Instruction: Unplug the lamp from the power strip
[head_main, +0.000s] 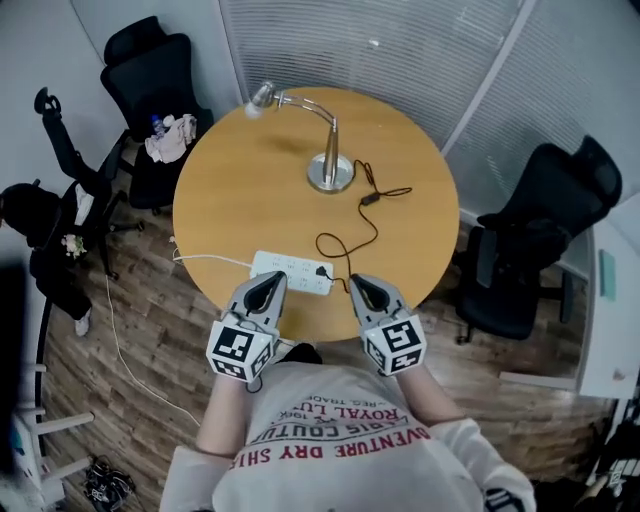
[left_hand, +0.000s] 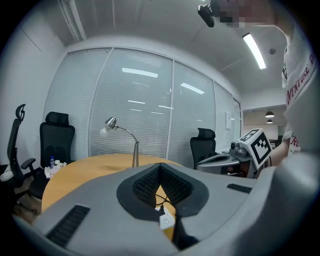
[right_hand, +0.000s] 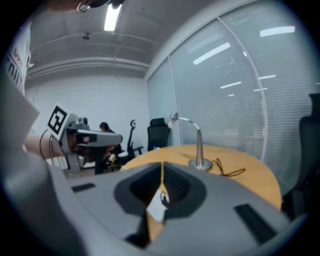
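Two grippers near the plugged-in power strip

Head view: left gripper (head_main: 268, 281) and right gripper (head_main: 362, 286) hovered beside the power strip (head_main: 292, 272) on the surface (head_main: 225, 205), the lamp (head_main: 330, 170) cord plugged in. Left gripper view: jaws closed (tips meeting). Right gripper view: jaws likewise closed.

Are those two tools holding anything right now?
Nothing is held. The left tool and the right tool are both shut and empty, near the power strip.
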